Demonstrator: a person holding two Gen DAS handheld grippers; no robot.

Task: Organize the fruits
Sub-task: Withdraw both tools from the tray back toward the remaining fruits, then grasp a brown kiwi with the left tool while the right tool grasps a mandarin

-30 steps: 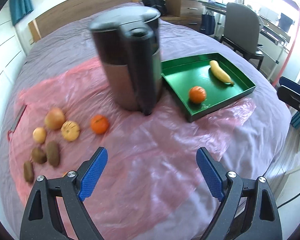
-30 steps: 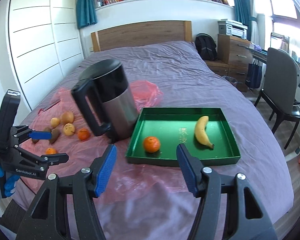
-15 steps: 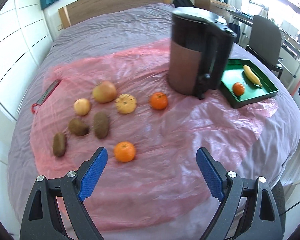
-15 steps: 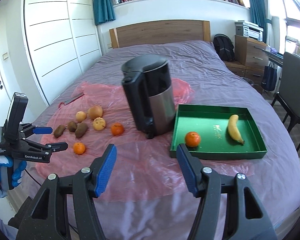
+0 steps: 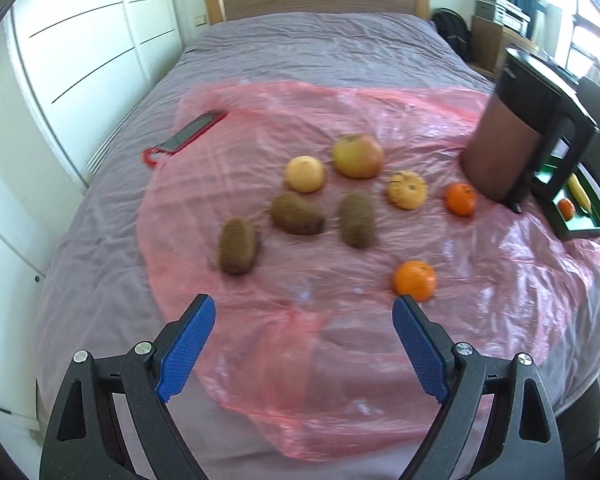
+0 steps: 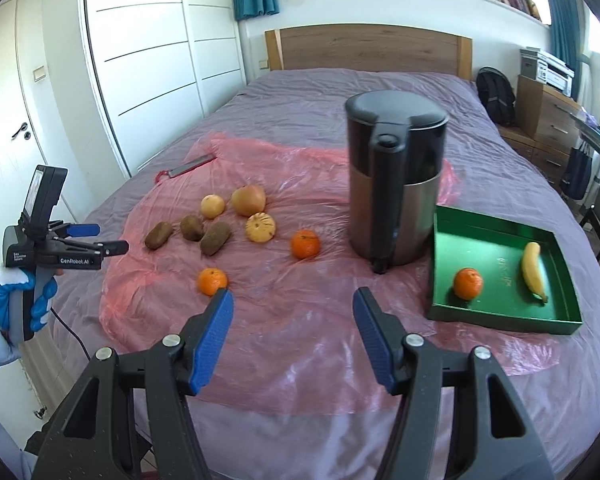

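Fruits are seen scattered over a pink plastic sheet spread on a purple bed: three kiwis, a large apple, a pale round fruit, a ribbed yellow fruit and two loose oranges. A third orange and a banana are already placed in a green tray, which is set just beside a black and steel kettle. The left gripper is held above the sheet's near edge, its blue pads spread wide with nothing between them. The right gripper is likewise kept open and empty. A red-edged phone is seen lying near the sheet's far corner.
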